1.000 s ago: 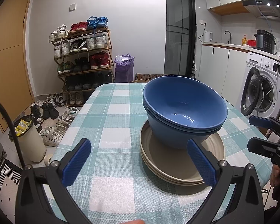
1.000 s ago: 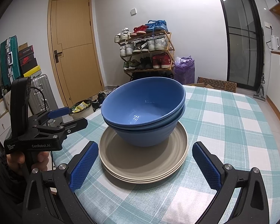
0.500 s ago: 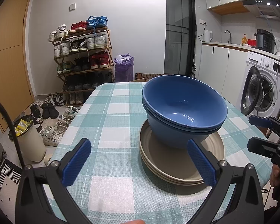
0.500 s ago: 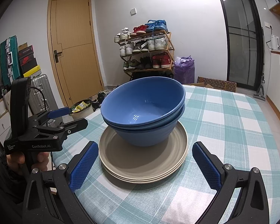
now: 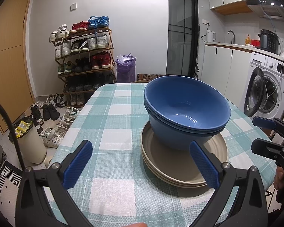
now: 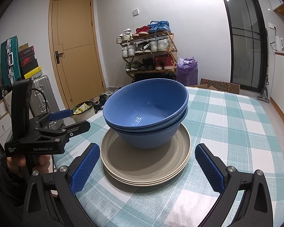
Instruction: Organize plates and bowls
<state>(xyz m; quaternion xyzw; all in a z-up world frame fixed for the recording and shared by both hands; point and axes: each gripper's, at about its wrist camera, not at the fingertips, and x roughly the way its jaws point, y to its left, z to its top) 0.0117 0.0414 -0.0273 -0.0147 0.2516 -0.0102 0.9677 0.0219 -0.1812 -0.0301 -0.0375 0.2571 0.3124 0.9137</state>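
Two nested blue bowls (image 5: 185,111) (image 6: 145,109) sit on a stack of beige plates (image 5: 161,162) (image 6: 142,166) on the teal checked tablecloth. My left gripper (image 5: 142,162) is open, near the table's front edge, its right pad in front of the plates. My right gripper (image 6: 147,166) is open too, its blue pads either side of the plate stack and short of it. Neither holds anything. Each view shows the other gripper at its edge: the right one (image 5: 265,136), the left one (image 6: 66,121) in a hand.
The table (image 5: 111,113) (image 6: 236,117) carries only the stack. Beyond it stand a shoe rack (image 5: 83,56), a purple bag (image 5: 126,70), a bin (image 5: 28,138) and loose shoes on the floor. A washing machine (image 5: 265,89) is at the right, a door (image 6: 75,51) and suitcases at the left.
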